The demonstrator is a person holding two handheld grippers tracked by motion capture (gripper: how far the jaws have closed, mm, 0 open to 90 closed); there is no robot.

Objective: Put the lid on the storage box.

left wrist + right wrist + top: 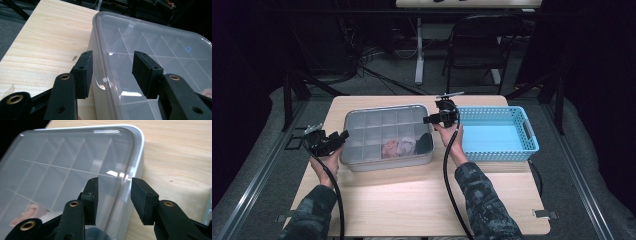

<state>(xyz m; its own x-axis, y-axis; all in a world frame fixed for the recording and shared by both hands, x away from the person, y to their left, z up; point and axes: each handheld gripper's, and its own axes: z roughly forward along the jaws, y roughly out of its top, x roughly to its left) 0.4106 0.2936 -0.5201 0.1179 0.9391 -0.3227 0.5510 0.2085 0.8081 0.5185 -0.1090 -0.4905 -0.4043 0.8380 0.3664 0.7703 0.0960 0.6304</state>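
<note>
A clear lidded box (382,120) with a grid of compartments sits on the wooden table (422,195). Pink and white items (398,148) and a dark one (425,142) lie in its near row. My left gripper (343,136) is at the box's left end. In the left gripper view the left gripper (112,65) is open, its jaws astride the box's edge (96,62) without pressing. My right gripper (428,120) is at the box's right end. In the right gripper view the right gripper (114,192) is open, and the lid's rim (127,177) runs between its jaws.
An empty blue plastic basket (499,108) stands right of the box, just beyond my right hand. Bare tabletop (412,200) lies in front of the box. A folding chair (477,45) and a table leg stand on the floor behind.
</note>
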